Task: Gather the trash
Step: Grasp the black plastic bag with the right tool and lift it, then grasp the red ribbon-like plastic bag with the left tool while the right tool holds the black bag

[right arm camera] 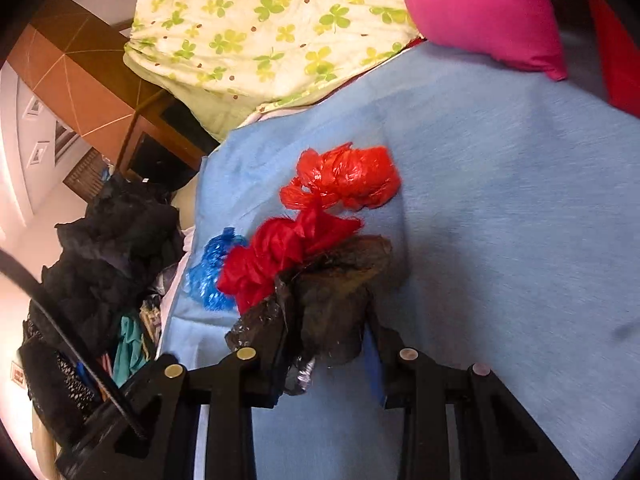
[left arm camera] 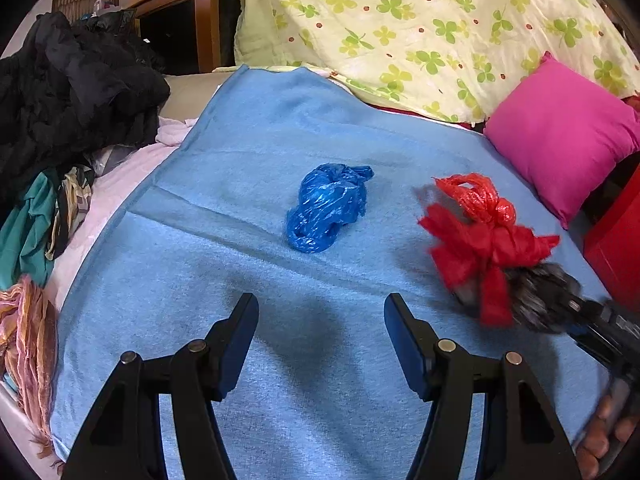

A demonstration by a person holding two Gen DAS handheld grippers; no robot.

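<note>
Right tongs (right arm camera: 326, 344) clamping black bag (right arm camera: 336, 300) with red bags (right arm camera: 344, 178) bunched ahead, near blue blanket's (left arm camera: 248, 128) right edge. Left tongs (left arm camera: 321, 334) hanging half-open, empty. Blue bag (left arm camera: 326, 206) lying mid-blanket, open room around. Right tongs' fingertips hiding under plastic.

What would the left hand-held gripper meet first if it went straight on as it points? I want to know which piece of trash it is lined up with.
Probably the crumpled blue plastic bag, lying on the light blue blanket ahead of the open left hand-held gripper; depth is unclear.
</note>
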